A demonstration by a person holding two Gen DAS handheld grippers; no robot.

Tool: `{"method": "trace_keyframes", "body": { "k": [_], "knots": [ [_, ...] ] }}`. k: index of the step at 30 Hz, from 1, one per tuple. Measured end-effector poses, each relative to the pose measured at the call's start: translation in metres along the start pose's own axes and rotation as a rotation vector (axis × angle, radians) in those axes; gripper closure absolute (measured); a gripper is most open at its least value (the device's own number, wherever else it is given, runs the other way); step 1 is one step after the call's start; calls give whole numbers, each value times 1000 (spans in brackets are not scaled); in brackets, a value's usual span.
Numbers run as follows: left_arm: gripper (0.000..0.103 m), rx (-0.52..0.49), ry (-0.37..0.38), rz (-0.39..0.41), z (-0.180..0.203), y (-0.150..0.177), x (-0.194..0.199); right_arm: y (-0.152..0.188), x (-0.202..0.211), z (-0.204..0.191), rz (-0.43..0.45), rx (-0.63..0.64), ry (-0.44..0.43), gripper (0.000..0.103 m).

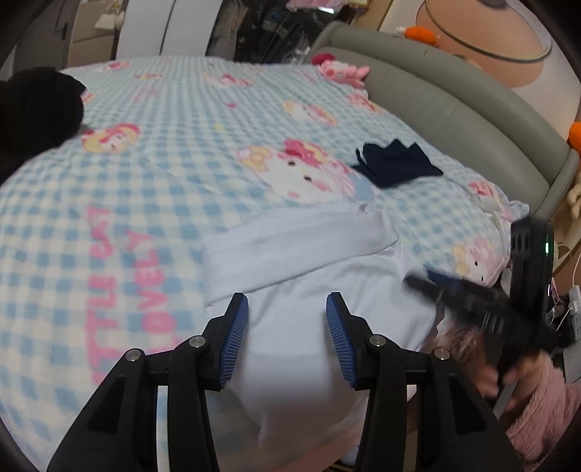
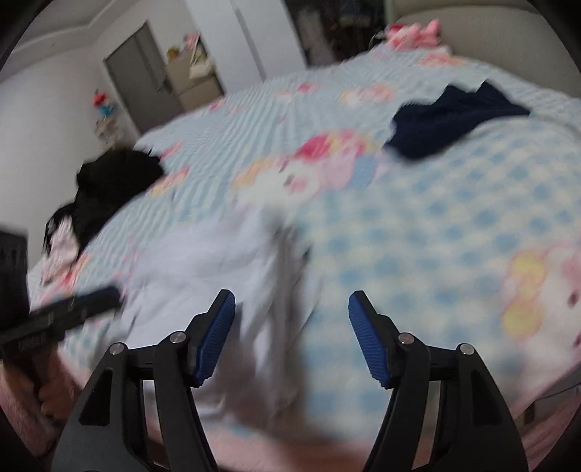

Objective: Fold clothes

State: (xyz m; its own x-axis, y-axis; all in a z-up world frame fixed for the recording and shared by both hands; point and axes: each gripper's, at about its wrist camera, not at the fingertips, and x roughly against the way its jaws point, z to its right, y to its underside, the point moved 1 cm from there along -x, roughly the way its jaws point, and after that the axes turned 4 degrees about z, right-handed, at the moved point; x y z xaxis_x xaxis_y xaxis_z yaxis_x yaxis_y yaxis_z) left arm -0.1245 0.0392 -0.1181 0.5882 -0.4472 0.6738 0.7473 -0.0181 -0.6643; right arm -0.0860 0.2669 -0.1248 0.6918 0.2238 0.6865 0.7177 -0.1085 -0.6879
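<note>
Left wrist: white garment (image 1: 301,290) lies partly folded on bed (image 1: 145,181).

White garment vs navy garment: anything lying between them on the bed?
Nothing: only bare checked bedspread between the white garment and navy garment, in the left wrist view.

Bed (image 1: 152,188) has a blue-and-white check blanket (image 1: 189,109) with cartoon cat prints and pink lettering. Grey padded headboard (image 1: 454,98) curves along the right side in the left wrist view. Pink plush toy (image 1: 341,72) sits at the bed's far edge against the headboard. Orange plush (image 1: 421,34) sits behind the headboard top. Round peach wall panel (image 1: 490,32) behind that. Right wrist view, blurred: grey door (image 2: 139,76) in a white wall, beige cabinet (image 2: 192,78) beside it, small colourful toy (image 2: 103,101) left of the door. White power strip (image 1: 573,301) with cables at right edge.
</note>
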Motion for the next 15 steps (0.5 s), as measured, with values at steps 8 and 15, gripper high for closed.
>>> {"method": "trace_keyframes", "body": {
  "k": [8, 15],
  "knots": [
    [56, -49, -15, -22, 5, 6, -6, 12, 24, 11, 2, -24, 47, 34],
    [56, -35, -6, 15, 9, 6, 12, 6, 61, 14, 130, -69, 38, 35]
  ]
}}
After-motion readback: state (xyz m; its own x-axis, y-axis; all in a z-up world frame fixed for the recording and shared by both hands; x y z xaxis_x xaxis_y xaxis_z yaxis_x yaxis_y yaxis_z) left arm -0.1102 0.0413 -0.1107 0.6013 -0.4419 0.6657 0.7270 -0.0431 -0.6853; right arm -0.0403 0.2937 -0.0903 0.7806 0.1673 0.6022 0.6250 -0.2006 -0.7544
